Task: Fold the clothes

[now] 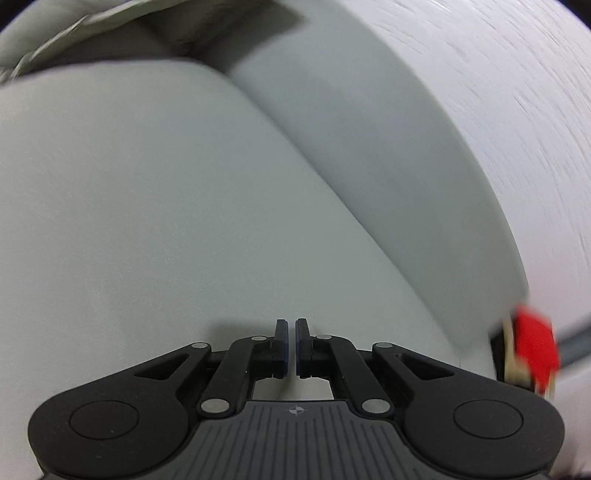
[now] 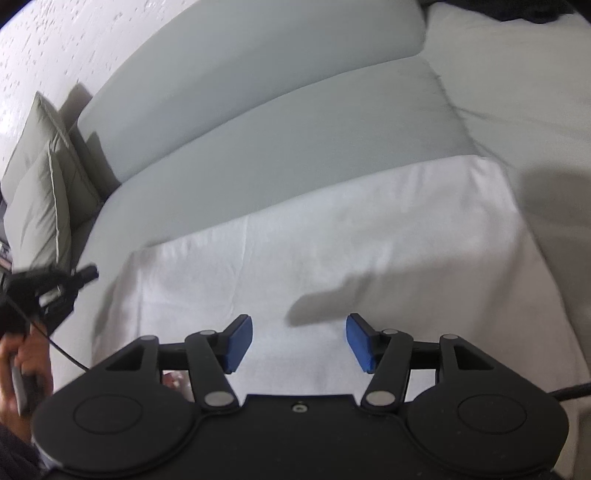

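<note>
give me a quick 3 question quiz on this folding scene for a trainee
1. True or false: the left gripper has cloth between its fingers.
2. The right gripper hovers over: A) the olive pillows B) the white cloth C) the dark item at top right
3. What lies behind the white cloth?

Key: 1 false, fingers shut with nothing between. 2 B. 3 Pale grey sofa cushions.

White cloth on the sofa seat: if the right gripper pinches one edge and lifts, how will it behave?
The white cloth probably goes floppy: it lies flat with soft creases, so the free part should drape. It looks thin, likely light. The open right hand-held gripper may drag it across the sofa rather than slide over it.
</note>
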The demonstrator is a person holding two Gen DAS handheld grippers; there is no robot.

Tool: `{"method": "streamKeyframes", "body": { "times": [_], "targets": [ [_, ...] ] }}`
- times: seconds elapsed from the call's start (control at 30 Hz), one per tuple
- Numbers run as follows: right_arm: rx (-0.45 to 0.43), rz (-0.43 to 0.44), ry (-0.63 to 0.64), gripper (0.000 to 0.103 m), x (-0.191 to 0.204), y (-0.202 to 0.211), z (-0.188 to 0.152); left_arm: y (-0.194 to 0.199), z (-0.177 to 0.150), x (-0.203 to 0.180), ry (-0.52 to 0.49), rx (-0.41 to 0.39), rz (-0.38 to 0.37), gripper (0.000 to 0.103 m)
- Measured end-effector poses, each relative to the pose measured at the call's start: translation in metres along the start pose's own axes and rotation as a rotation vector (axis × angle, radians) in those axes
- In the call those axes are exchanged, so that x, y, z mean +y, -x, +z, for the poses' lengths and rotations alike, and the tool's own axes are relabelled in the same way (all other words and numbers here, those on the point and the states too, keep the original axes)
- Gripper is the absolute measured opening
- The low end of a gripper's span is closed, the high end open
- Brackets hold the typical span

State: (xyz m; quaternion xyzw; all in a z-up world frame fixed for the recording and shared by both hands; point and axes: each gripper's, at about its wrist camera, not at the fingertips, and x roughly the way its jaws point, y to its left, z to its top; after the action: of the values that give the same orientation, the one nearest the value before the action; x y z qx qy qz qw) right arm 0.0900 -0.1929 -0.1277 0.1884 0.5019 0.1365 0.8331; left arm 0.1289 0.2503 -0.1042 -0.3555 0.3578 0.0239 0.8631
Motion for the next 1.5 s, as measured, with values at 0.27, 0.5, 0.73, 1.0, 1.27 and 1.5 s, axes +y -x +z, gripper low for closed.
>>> {"method": "streamKeyframes", "body": {
  "times": [0.27, 0.5, 0.73, 1.0, 1.27, 1.5],
  "targets": [
    [-0.160, 0.077, -0.020, 0.058, -0.020, 0.132, -0.019, 0.099, -0.049, -0.053, -0.303, 0.113, -0.055, 0.020],
    [-0.203, -0.008, -0.144, 0.060, -0.078, 0.134, -0.034, 0.062, -0.086, -0.063, -0.448, 0.109, 0.150, 0.025],
    [-0.214, -0.124, -0.147, 0.007, -0.097, 0.053, -0.013, 0.004, -0.080, -0.069, -0.561, 0.020, 0.284, 0.007],
    [-0.205, -0.111, -0.101, 0.006, -0.086, -0.004, 0.018, -0.033, -0.076, -0.051, -0.601, 0.093, 0.529, 0.010],
    [-0.209, -0.375, -0.135, 0.000, -0.113, 0.024, -0.001, -0.028, -0.081, -0.047, -0.624, 0.092, 0.559, 0.013],
    [-0.256, -0.259, -0.077, 0.013, -0.087, 0.059, -0.011, 0.024, -0.102, -0.058, -0.568, -0.011, 0.345, 0.007]
  ]
}}
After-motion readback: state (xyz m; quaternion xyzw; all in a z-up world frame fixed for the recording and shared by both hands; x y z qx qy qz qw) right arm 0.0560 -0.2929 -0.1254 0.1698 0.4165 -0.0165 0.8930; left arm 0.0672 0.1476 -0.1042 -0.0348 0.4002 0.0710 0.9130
